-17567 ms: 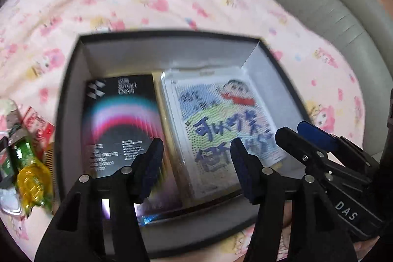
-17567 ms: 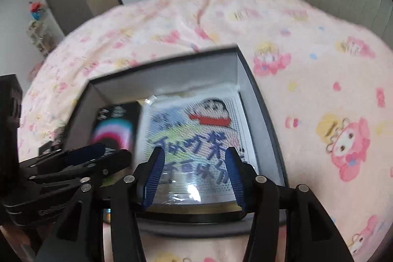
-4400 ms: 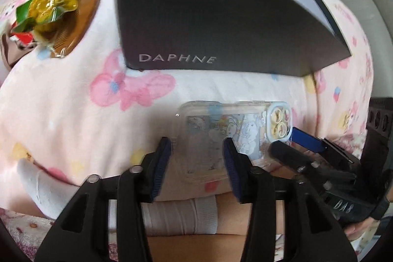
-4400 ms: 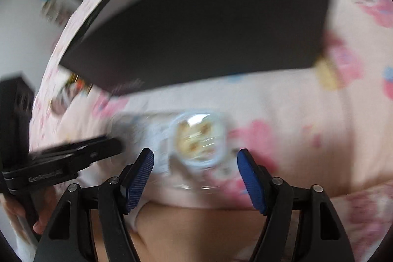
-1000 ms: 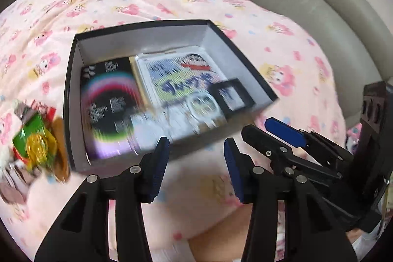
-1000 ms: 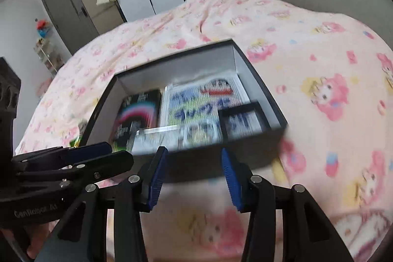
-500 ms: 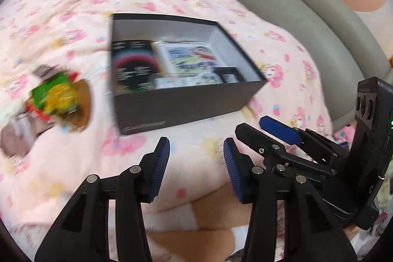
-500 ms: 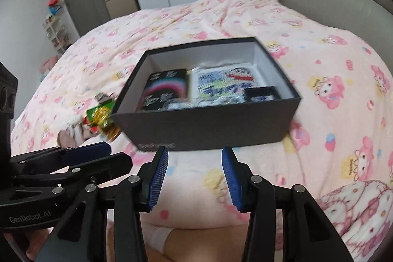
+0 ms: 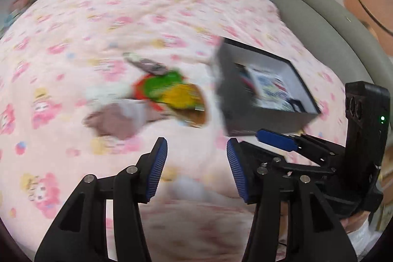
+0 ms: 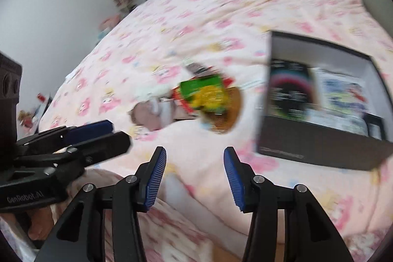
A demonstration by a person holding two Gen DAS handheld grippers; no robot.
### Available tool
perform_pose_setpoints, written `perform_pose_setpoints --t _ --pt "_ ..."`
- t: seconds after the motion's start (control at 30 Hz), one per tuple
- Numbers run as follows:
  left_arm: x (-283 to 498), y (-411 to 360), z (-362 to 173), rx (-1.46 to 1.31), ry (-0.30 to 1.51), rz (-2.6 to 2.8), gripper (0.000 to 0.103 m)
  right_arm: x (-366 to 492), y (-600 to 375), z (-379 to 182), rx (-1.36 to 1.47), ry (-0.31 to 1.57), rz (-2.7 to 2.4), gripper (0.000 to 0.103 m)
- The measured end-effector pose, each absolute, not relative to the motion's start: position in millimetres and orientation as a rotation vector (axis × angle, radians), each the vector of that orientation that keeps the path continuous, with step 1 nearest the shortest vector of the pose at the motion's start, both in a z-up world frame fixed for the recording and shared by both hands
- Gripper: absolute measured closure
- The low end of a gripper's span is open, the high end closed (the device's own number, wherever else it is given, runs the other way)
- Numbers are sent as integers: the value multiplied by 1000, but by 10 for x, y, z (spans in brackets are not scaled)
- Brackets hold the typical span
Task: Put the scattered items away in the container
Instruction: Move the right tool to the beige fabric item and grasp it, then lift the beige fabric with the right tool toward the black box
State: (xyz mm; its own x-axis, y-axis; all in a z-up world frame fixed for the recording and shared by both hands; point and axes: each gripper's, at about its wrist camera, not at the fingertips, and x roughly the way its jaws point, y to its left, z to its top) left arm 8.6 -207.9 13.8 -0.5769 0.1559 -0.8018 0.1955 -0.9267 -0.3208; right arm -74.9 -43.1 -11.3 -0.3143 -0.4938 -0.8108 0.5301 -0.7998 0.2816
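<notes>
The black box (image 10: 319, 144) is sitting open on the pink blanket (image 9: 98, 23), at the right of both views, and it is holding a dark packet (image 10: 289, 92) on its left side and a cartoon-printed pack (image 10: 343, 95) to the right of that. A small dark frame (image 10: 375, 125) is lying in its near right corner. To the left of the box, apart from it, a heap of loose things is lying on the blanket: a green and yellow wrapper (image 10: 206, 95) is resting on a brown comb (image 10: 228, 112), a brownish-pink soft thing (image 10: 149, 114) is lying just left of them, and a small dark wrapper (image 9: 147, 65) is lying on the far side. The blur is heavy here, so the smaller pieces in the heap are hard to name.

The left gripper (image 9: 196, 170) is hovering above the blanket, nearer than the heap, its jaws apart and just widened, with nothing between them. The right gripper (image 10: 194, 170) is hanging beside it in the same way, jaws parted, having just spread further, and empty. Each one is showing at the edge of the other's view.

A grey padded headboard (image 9: 326, 23) is curving along the far right of the bed.
</notes>
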Motion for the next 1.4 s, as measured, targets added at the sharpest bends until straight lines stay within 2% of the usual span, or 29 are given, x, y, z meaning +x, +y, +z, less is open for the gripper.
perform_pose_setpoints --t 0.13,0.23,0.3,0.37,0.53,0.67,0.7,0.73,0.77,0.8,0.87,0.9,0.97,1.17,1.3,1.4 --pt "94 -2647 -196 1442 754 -2607 50 -953 -908 -325 1348 157 -2061 58" --pt "3 -2997 -576 1488 920 -2556 48 -1113 -1186 -512 1436 170 -1985 56" --pt "-64 -3184 -818 1525 998 -2488 48 -1182 -1364 -592 1442 187 -1949 45" --pt "-123 -3298 -958 1539 1028 -2459 47 -1230 -1511 -669 1430 214 -1936 40" --pt "-257 -3509 -1226 1545 1134 -2428 35 -1508 -1812 -1018 1505 293 -1900 40" --pt "-409 -3586 -1401 1536 1190 -2417 34 -1624 -1921 -1160 1499 253 -1874 40" --pt "-464 -3601 -1481 1537 1230 -2413 39 -1642 -1952 -1210 1504 249 -1860 40" --pt "-508 -3601 -1530 1549 1244 -2400 54 -1668 -1995 -1291 1516 247 -1836 40" --pt "-539 -3588 -1561 1566 1257 -2391 63 -1688 -2015 -1343 1525 239 -1823 41" --pt "-555 -3544 -1548 1583 1242 -2404 73 -1691 -2028 -1390 1528 237 -1807 58" --pt "-542 -3448 -1396 1563 1098 -2448 78 -1650 -1995 -1338 1488 219 -1793 80" --pt "-509 -3395 -1258 1534 1032 -2490 79 -1621 -1959 -1279 1457 216 -1805 85" --pt "-460 -3326 -1051 1500 970 -2546 81 -1553 -1823 -1102 1392 177 -1823 90" --pt "-456 -2890 -372 1504 862 -2720 81 -1308 -1233 -475 1266 48 -1925 90" --pt "-509 -2261 44 1544 766 -2844 81 -1080 -668 -168 1213 -25 -1993 90" --pt "-615 -1658 118 1662 703 -2893 76 -928 -70 -40 1205 -82 -2049 89"
